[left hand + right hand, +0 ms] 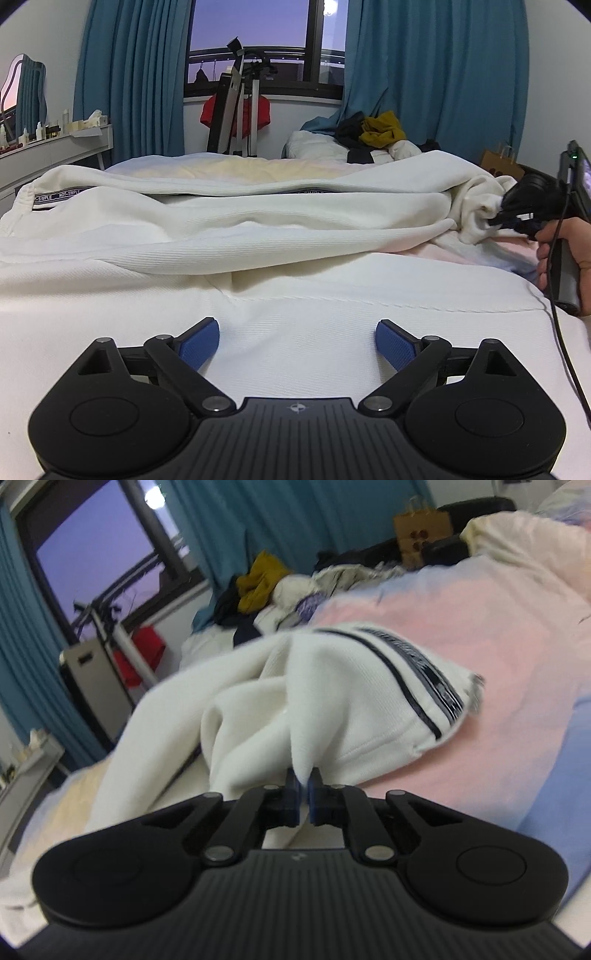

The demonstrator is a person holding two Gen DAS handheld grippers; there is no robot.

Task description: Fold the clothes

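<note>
Far left, a white wall-side shelf [55,142] with small bottles under a wavy-edged mirror [24,88]. Teal pleated curtains [133,74] flank a dark-framed window [255,44] showing dusk sky; below it a grey metal folding frame [236,110] with a red cloth [210,110] behind it. The task item, a white ribbed-knit garment with black-and-white lettered tape trim [221,221], lies spread across the bed [461,254] with its pastel pink, blue and yellow cover, folded into long horizontal layers; its near part fills the foreground under the left tool [297,341]. Left tool: blue-padded fingers [199,345] spread wide, nothing between them, hovering just over the white fabric. Beyond, at the far end of the bed, a heap of dark and mustard-yellow clothes [380,133] on white bedding. At right, the right tool [303,788] has jaws nearly closed, pinching a bunched fold of the white garment at its right end; the trimmed hem [424,672] drapes onto the pink cover. A hand [565,254] grips that tool's handle, black cable [569,362] trailing down. Brown paper bag [500,164] on far right.
</note>
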